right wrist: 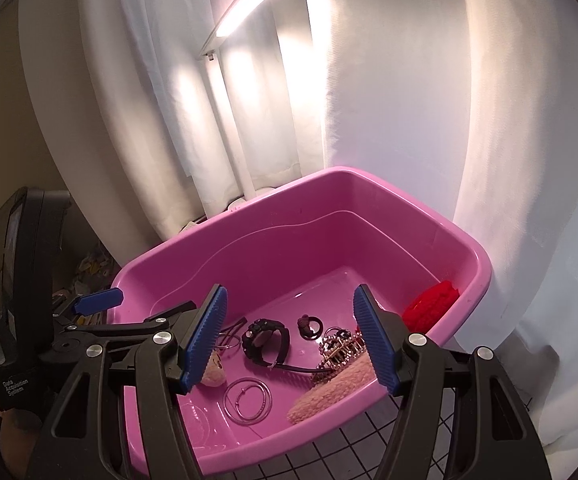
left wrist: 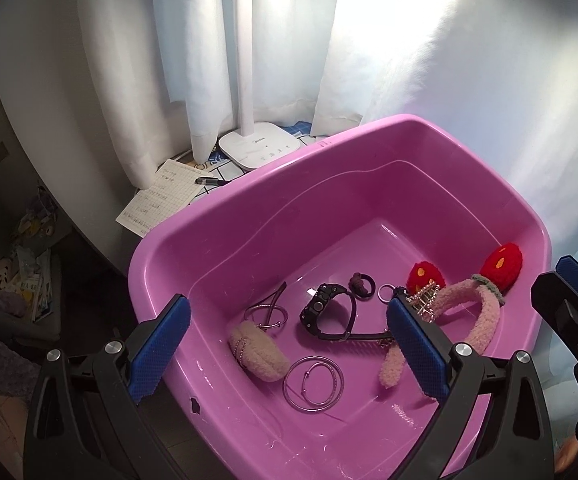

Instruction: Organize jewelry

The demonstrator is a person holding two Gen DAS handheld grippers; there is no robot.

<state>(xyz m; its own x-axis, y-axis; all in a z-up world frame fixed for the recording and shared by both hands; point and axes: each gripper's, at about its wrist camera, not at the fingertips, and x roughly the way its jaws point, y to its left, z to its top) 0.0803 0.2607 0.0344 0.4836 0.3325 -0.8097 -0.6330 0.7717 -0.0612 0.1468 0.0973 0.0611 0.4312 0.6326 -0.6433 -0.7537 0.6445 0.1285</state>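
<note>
Both grippers hovered over the pink tub [left wrist: 249,216], where the jewelry lay: a black watch [left wrist: 321,308], silver bangles [left wrist: 315,384], a fuzzy pink headband [left wrist: 477,320]; the left gripper [left wrist: 289,352] and right gripper [right wrist: 291,336] stood wide apart, holding nothing; better, I judged, to descend on one piece, clear of its neighbours; only the left view showed the notepaper [left wrist: 157,200] and the lamp base [left wrist: 259,146].

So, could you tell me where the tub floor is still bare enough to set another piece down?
The far half of the pink tub, between its back wall and the black watch, is bare. The near strip past the silver bangles is also free. The middle is crowded: watch, bangles, fluffy headband and gold hair clip lie close together.
</note>
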